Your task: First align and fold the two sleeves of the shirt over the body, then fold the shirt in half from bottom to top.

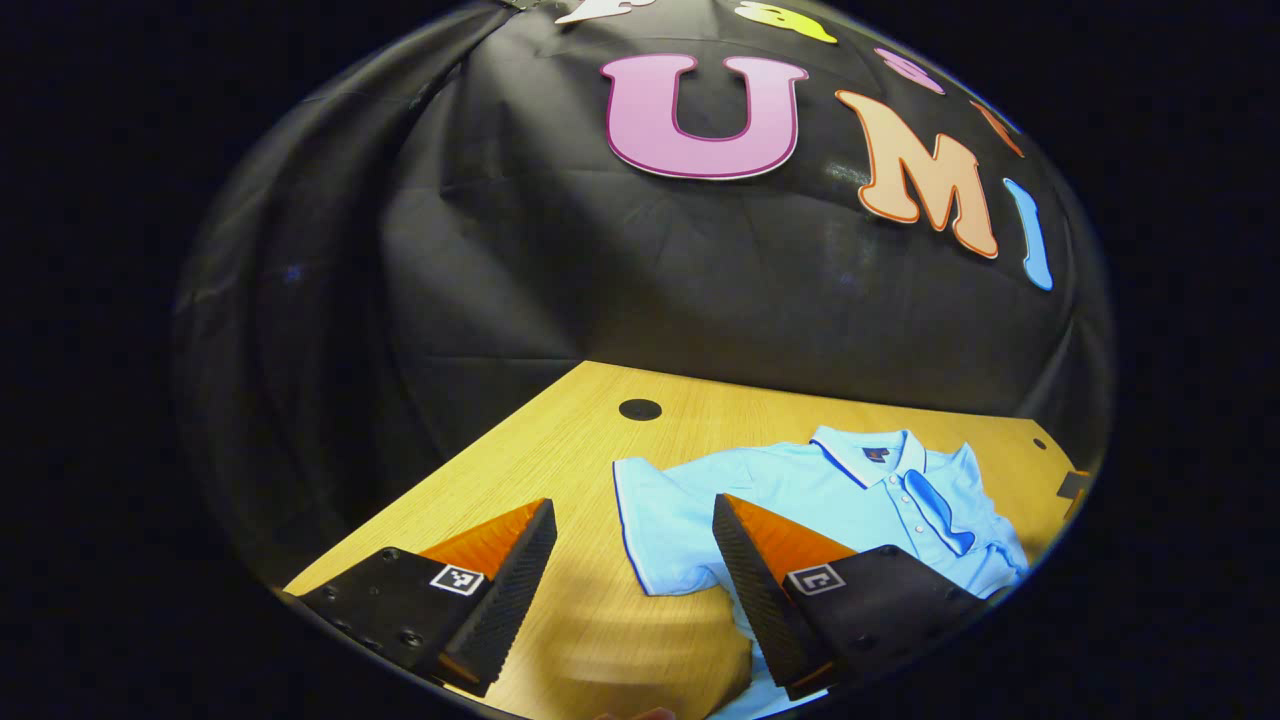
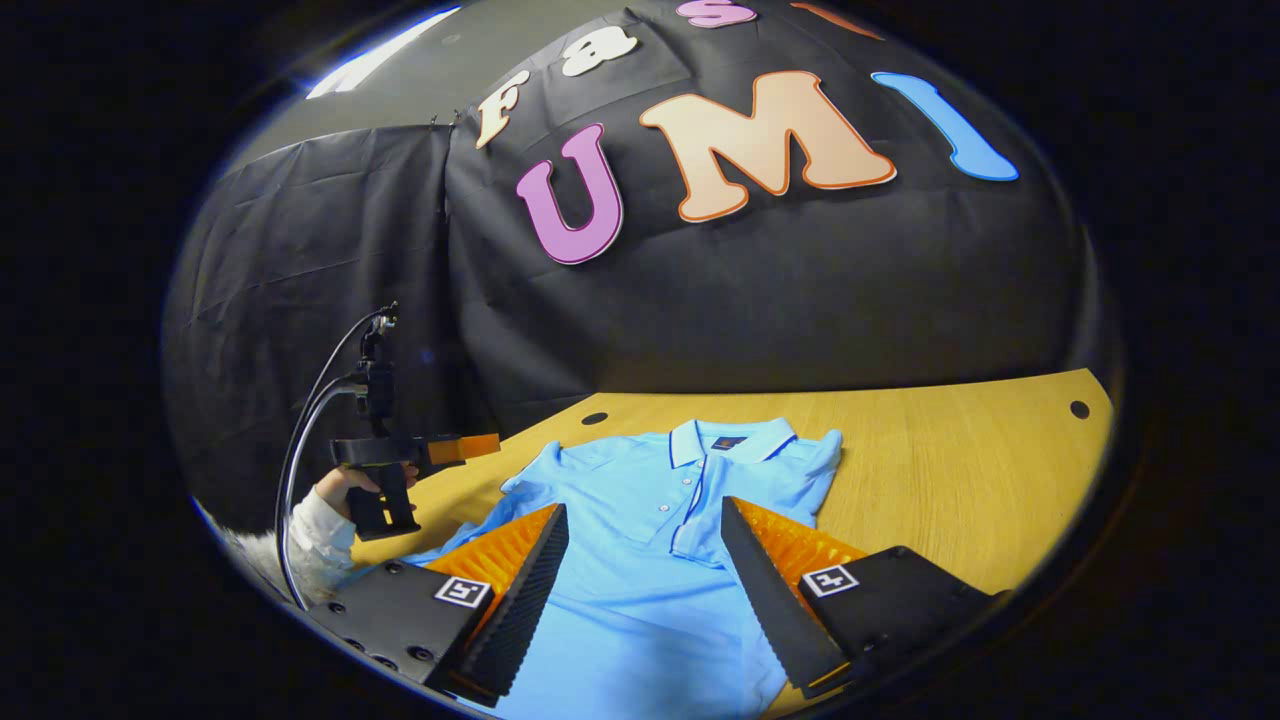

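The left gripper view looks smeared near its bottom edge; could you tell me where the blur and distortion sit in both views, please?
Left gripper view: the table between the fingers is motion-smeared, while the shirt is sharp. Right gripper view: sharp throughout; the fisheye bows the table's far edge.

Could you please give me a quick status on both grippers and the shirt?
Left gripper open, above table. Right gripper open, over shirt. Shirt flat, sleeves unfolded. Nothing in the way.
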